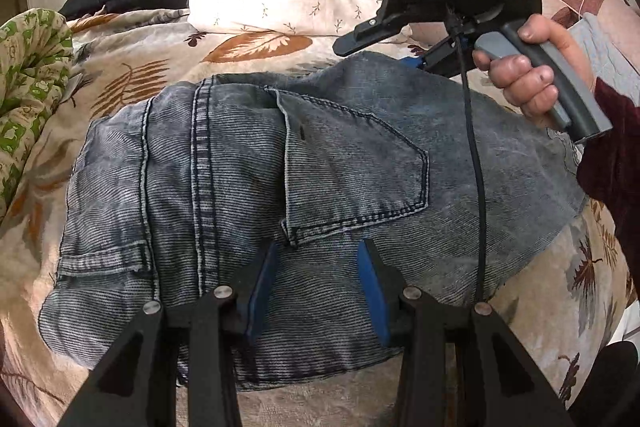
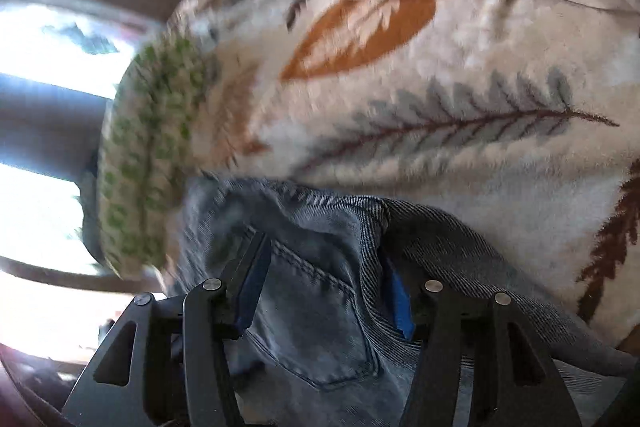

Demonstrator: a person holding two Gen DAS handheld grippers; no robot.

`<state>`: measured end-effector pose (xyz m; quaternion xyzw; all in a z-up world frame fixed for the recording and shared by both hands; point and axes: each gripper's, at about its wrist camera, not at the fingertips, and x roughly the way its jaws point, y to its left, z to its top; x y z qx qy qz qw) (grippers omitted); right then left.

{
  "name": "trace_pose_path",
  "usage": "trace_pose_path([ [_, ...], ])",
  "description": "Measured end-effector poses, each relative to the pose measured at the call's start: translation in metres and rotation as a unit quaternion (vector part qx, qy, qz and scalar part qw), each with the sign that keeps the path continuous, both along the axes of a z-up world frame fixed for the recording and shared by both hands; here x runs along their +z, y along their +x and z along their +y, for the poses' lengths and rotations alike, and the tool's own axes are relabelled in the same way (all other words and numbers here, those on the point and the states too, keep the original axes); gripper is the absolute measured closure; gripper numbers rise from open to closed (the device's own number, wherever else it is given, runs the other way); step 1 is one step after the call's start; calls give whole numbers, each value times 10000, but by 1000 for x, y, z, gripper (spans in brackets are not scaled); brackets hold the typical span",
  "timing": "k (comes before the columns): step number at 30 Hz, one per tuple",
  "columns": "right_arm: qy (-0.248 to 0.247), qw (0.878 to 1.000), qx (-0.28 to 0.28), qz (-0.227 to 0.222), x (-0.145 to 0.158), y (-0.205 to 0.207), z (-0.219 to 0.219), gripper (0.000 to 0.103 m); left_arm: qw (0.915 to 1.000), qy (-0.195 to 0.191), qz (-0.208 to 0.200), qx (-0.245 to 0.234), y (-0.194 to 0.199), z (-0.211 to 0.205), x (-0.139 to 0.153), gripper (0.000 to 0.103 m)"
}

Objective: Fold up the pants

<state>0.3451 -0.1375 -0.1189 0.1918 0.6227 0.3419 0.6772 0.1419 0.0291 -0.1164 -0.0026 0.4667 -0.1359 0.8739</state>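
Pants [image 1: 248,187]: faded blue denim, already doubled into a compact bundle, lying seat-side up on the leaf-print blanket [image 1: 132,67] with the back pocket [image 1: 352,167] roughly at the bundle's centre. Taking that pocket as landmark: left gripper [image 1: 320,291] sits just below its bottom hem, jaws parted to about a pocket's width, blue pads bare, nothing between them, tips low over the cloth (contact cannot be confirmed). Right gripper [image 1: 416,61] is at the far edge of the bundle, above and to the right of the pocket, gripped by the person's right hand [image 1: 528,67]; in its own wrist view [image 2: 324,283] the jaws stand well apart with denim lying between and draped over the right-hand pad, but not pinched, so I read it as open and not holding. That view is motion-blurred, so finer detail is not legible. Handling estimate: denim is heavy for cloth and moderately stiff, holds a crease, not slippery, not fragile; multiple layers will be thick and may resist a narrow bite. Best purchase is probably on the outer folded edges or the thick seams beside the pocket, taking all layers at once, since a bite on the top layer alone would peel the bundle open. A green-patterned quilt [image 1: 28,75] lies well left of the pocket, clear of the work.
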Motion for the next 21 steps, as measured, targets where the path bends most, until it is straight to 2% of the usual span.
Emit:
trace_pose_path([
  [4, 64, 9983, -579, 78, -13, 5, -15, 64, 10000, 35, -24, -8, -1, -1, 0, 59],
  [9, -27, 9941, -1077, 91, -24, 8, -24, 92, 10000, 29, -27, -6, -2, -2, 0, 59],
  [11, -35, 9915, -1298, 50, -24, 9, -28, 94, 10000, 18, -23, -9, -3, -1, 0, 59],
  [13, -270, 9892, -1437, -31, -21, 10, -26, 95, 10000, 5, -15, -8, -5, 0, 1, 59],
  [16, -1198, 9832, -1335, -333, -19, 13, -8, 96, 10000, 42, -9, -20, -7, 2, 2, 59],
  [17, -1333, 9812, -1344, -375, -21, 15, -6, 96, 10000, 79, -13, -39, -8, 2, 1, 59],
  [20, -1505, 9768, -1373, -656, -22, 16, 1, 97, 9999, 89, 29, -42, -11, 3, 1, 59],
  [21, -1446, 9765, -1474, -625, -25, 16, 0, 98, 9999, 110, 31, -61, -11, 3, 0, 59],
])
